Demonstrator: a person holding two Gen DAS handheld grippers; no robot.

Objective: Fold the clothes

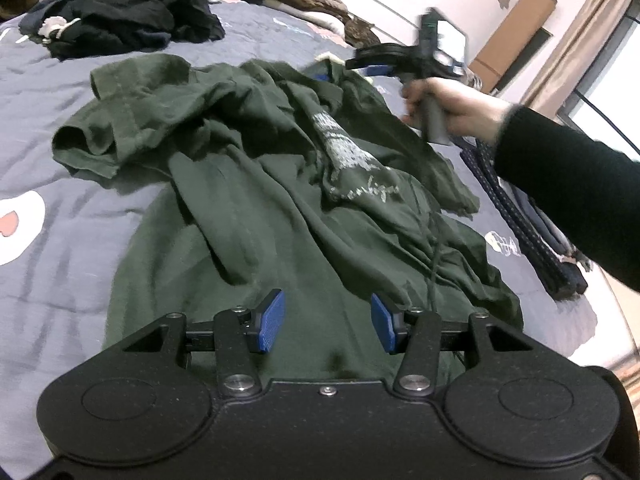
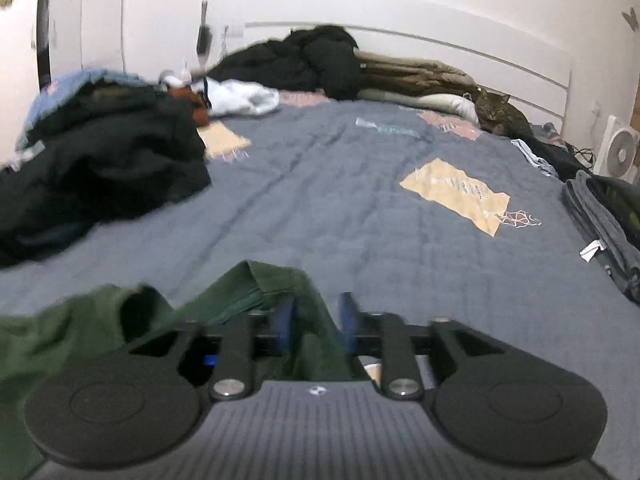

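A dark green T-shirt [image 1: 240, 184] with a white chest print lies crumpled on the grey bedspread [image 1: 60, 208]. My left gripper [image 1: 328, 320] hovers open just above the shirt's near hem, its blue pads [image 1: 272, 320] wide apart with nothing between them. A hand [image 1: 452, 108] holds my right gripper [image 1: 348, 70] at the shirt's far end, near the collar. In the right wrist view a bunch of the green T-shirt [image 2: 272, 280] runs up between the blue pads [image 2: 285, 320] of the right gripper [image 2: 316, 320], which is shut on it. That view is blurred.
A heap of dark clothes [image 1: 120, 12] [image 2: 100, 152] sits at the far left of the bed. A folded stack of navy clothes [image 1: 532, 220] [image 2: 600, 216] lies along the right edge. A cat [image 2: 500, 114] rests by the headboard, near piled blankets [image 2: 412, 72]. A fan [image 2: 618, 152] stands beyond the bed.
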